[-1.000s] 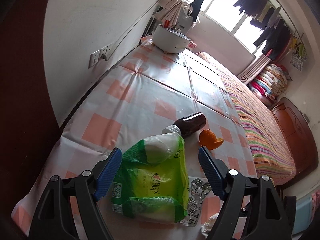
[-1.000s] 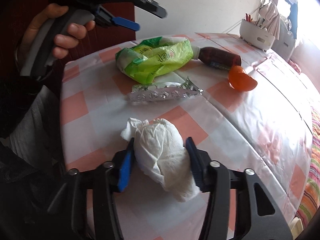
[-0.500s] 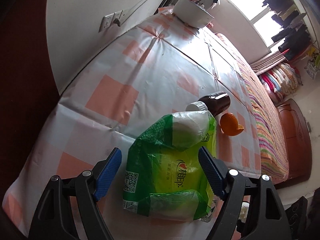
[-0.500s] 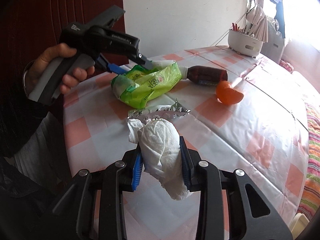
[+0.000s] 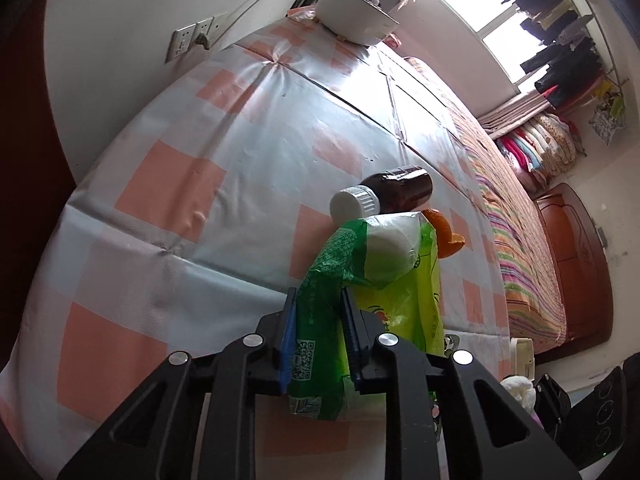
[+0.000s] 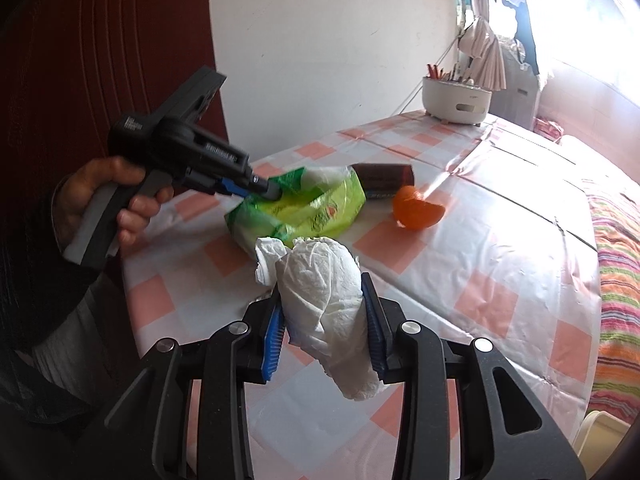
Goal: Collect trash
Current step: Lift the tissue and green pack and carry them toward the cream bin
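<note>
My left gripper point(image 5: 318, 312) is shut on the near edge of a crumpled green plastic bag point(image 5: 384, 280), which also shows in the right wrist view point(image 6: 304, 208) with the left gripper point(image 6: 256, 192) pinching it. My right gripper point(image 6: 322, 316) is shut on a wad of white tissue point(image 6: 324, 292) and holds it above the table. A brown bottle point(image 5: 400, 190) with a white cap lies beyond the bag. An orange peel point(image 6: 416, 208) lies right of the bottle.
The table has a pink and white checked cloth point(image 5: 192, 184). A white pot with utensils point(image 6: 456, 100) stands at its far end by the wall. A bed with a striped cover point(image 5: 516, 240) runs along the table's right side. A wall socket point(image 5: 188, 38) is on the left.
My left gripper has closed on the green bag. My right gripper has closed on the tissue wad and lifted it off the table. The foil blister pack is now hidden.
</note>
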A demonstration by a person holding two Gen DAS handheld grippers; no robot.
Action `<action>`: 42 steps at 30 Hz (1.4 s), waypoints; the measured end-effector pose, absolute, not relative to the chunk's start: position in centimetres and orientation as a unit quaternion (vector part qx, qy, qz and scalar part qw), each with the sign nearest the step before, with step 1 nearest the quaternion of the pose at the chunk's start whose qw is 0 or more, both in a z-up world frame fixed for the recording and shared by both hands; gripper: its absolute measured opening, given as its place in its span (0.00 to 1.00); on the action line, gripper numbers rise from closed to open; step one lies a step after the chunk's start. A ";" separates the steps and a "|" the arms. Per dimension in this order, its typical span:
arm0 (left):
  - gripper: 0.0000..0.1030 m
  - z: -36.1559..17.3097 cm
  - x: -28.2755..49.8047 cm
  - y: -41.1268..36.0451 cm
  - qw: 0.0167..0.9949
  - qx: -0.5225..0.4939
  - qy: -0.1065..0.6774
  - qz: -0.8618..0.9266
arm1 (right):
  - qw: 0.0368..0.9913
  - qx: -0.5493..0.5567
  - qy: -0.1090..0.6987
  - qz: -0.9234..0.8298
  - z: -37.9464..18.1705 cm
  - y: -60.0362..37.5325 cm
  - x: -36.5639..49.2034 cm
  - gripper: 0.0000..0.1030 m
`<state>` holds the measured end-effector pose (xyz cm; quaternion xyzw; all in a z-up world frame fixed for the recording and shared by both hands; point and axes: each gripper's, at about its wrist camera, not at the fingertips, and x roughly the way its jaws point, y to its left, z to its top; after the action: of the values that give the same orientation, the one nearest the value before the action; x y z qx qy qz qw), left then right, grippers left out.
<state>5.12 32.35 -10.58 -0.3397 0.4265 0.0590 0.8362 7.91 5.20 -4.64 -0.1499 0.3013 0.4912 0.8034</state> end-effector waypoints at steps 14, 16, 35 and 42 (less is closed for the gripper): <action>0.07 -5.5 6.4 26.9 0.888 -0.299 0.350 0.013 | 0.845 -0.067 0.281 0.450 -2.3 0.5 9.7 0.34; 0.07 -5.1 6.6 26.1 0.892 -0.293 0.343 0.008 | 0.851 -0.061 0.278 0.442 -2.0 -0.3 9.7 0.34; 0.05 -3.0 8.7 19.5 0.911 -0.258 0.316 -0.054 | 0.892 -0.001 0.258 0.370 -0.6 -7.2 10.5 0.34; 0.05 -3.3 9.6 16.1 0.911 -0.240 0.324 -0.087 | 0.909 0.022 0.259 0.327 -0.8 -10.6 11.2 0.34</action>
<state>9.59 16.13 -3.31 -0.2399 0.3242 -0.0866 0.9110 11.15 -10.58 -0.79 0.0217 0.2586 0.3269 0.9088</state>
